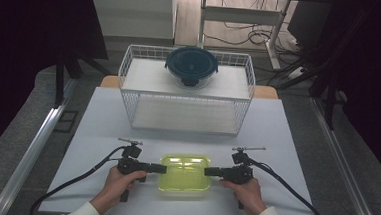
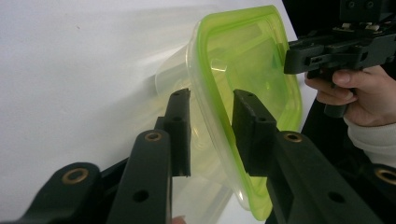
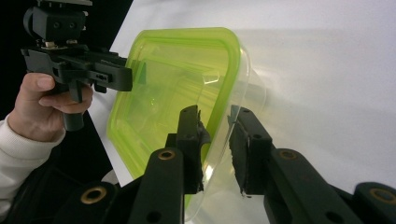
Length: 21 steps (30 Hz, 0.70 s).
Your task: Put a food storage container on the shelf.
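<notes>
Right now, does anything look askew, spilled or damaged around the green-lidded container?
Nothing stands out. The container sits flat on the table, lid seated, the left gripper and right gripper at opposite edges. No spill or crack shows.

Container (image 1: 185, 174) — clear, glossy plastic body under a translucent yellow-green lid (image 2: 243, 60), smooth. Counter (image 1: 102, 117): matt white, even. Rack (image 1: 185, 89) at the far side — white-coated wire. Fingers (image 3: 189, 140) of both grippers: matt black plastic, brass-coloured rivets.
</notes>
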Motion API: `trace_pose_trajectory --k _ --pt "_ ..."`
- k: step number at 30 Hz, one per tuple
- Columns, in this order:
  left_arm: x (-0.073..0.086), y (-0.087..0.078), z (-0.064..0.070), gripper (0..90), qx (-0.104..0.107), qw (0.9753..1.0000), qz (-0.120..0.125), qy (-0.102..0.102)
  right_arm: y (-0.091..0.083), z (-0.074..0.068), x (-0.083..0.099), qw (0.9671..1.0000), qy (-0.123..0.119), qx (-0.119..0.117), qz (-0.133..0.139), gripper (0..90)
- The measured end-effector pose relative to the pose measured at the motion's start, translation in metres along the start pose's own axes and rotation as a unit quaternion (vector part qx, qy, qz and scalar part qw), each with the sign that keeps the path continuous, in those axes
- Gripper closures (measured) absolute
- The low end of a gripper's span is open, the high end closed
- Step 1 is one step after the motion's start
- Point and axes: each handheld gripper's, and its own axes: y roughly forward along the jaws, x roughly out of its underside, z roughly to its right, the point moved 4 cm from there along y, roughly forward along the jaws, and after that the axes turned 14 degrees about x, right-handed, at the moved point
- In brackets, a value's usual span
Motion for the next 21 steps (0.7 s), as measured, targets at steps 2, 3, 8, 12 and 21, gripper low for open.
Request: trace_pose_trajectory --k 2,3,8,12,21 --pt "0.000 -0.001 0.002 70.7 0.000 1.0000 0.004 0.002 -0.002 -0.001 0.000 1.0000 0.004 0.000 0.002 75.5" --pt "0.000 -0.001 0.003 71.2 0.001 1.0000 0.006 0.004 -0.003 -0.001 0.000 1.0000 0.003 -0.001 0.004 76.0" --pt "-0.001 -0.004 0.009 74.5 0.003 0.9998 0.009 0.015 -0.008 -0.004 -0.001 0.9999 0.000 -0.003 0.013 78.8" --pt "-0.002 -0.007 0.015 77.6 0.002 0.9995 0.013 0.028 -0.012 -0.006 -0.001 0.9997 -0.011 -0.002 0.021 79.8" --pt "-0.003 -0.009 0.019 78.1 0.003 0.9990 0.016 0.042 -0.017 -0.010 -0.002 0.9992 -0.027 0.001 0.028 79.8"
